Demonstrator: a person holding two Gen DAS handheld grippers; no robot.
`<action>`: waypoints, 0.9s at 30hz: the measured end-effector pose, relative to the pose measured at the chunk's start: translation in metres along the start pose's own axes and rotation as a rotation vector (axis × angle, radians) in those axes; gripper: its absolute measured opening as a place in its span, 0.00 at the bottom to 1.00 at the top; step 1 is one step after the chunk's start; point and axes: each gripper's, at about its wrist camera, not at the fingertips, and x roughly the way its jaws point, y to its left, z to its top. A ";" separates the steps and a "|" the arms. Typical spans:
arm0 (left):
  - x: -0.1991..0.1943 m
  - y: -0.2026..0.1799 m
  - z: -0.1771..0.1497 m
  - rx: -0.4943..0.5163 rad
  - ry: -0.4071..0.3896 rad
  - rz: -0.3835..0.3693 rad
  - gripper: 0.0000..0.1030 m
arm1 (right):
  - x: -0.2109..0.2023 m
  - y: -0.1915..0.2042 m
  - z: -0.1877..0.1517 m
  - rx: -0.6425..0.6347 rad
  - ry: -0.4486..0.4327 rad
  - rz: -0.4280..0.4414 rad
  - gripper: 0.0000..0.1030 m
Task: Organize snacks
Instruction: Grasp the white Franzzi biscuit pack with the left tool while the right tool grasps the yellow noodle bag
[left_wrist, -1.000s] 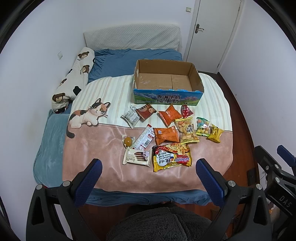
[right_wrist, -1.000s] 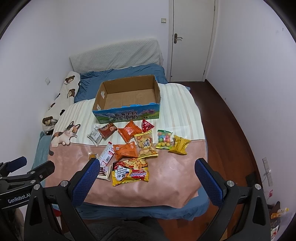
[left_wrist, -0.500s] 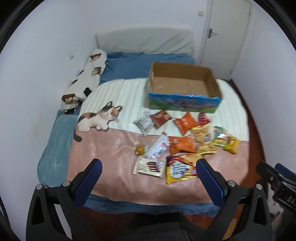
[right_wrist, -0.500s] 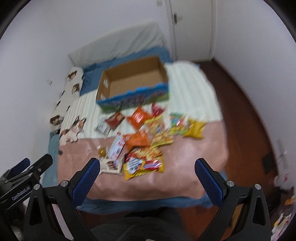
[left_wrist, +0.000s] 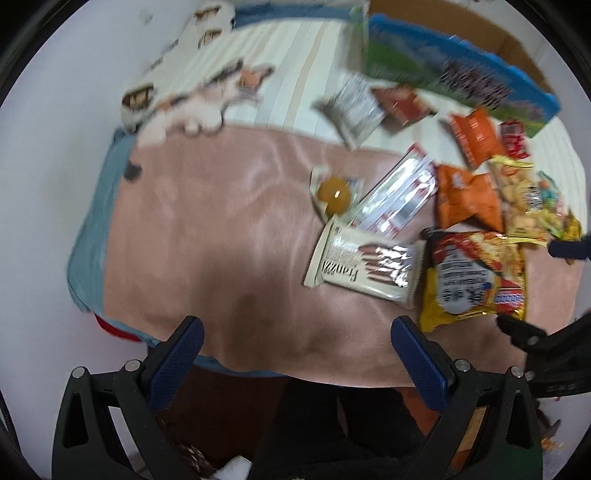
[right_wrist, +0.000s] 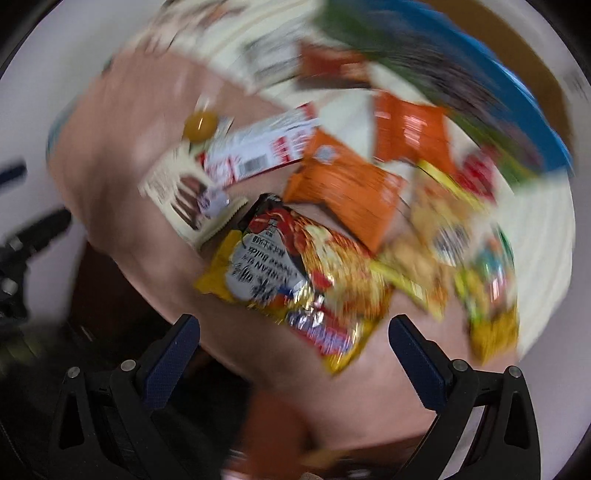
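Observation:
Several snack packets lie on the pink blanket (left_wrist: 221, 229) of a bed. A white wafer pack (left_wrist: 364, 269) sits closest to my left gripper (left_wrist: 295, 350), which is open and empty above the blanket's near edge. A yellow noodle pack (right_wrist: 295, 280) lies just ahead of my right gripper (right_wrist: 293, 350), also open and empty; the same pack shows in the left wrist view (left_wrist: 476, 277). Orange packs (left_wrist: 467, 197), a red-white bar (left_wrist: 395, 195) and a round yellow sweet (left_wrist: 334, 192) lie beyond. An open cardboard box (left_wrist: 461, 74) stands at the far side.
A cat-shaped plush (left_wrist: 207, 103) and a bear-print pillow (left_wrist: 177, 59) lie at the left. The bed's near edge drops to a dark wood floor. The right gripper's frame (left_wrist: 546, 343) shows at the right of the left wrist view. The right wrist view is heavily blurred.
Both grippers have moved forward and down toward the snacks, which now look much larger. The right view has rolled and blurred. Both stay open.

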 end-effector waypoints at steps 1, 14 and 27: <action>0.011 0.002 0.000 -0.014 0.020 -0.002 1.00 | 0.011 0.003 0.005 -0.045 0.033 -0.010 1.00; 0.096 0.020 0.011 -0.234 0.229 -0.202 1.00 | 0.121 0.030 0.045 -0.362 0.248 -0.118 1.00; 0.132 0.004 0.052 -0.601 0.410 -0.363 0.99 | 0.090 -0.060 0.010 0.308 0.034 0.108 0.94</action>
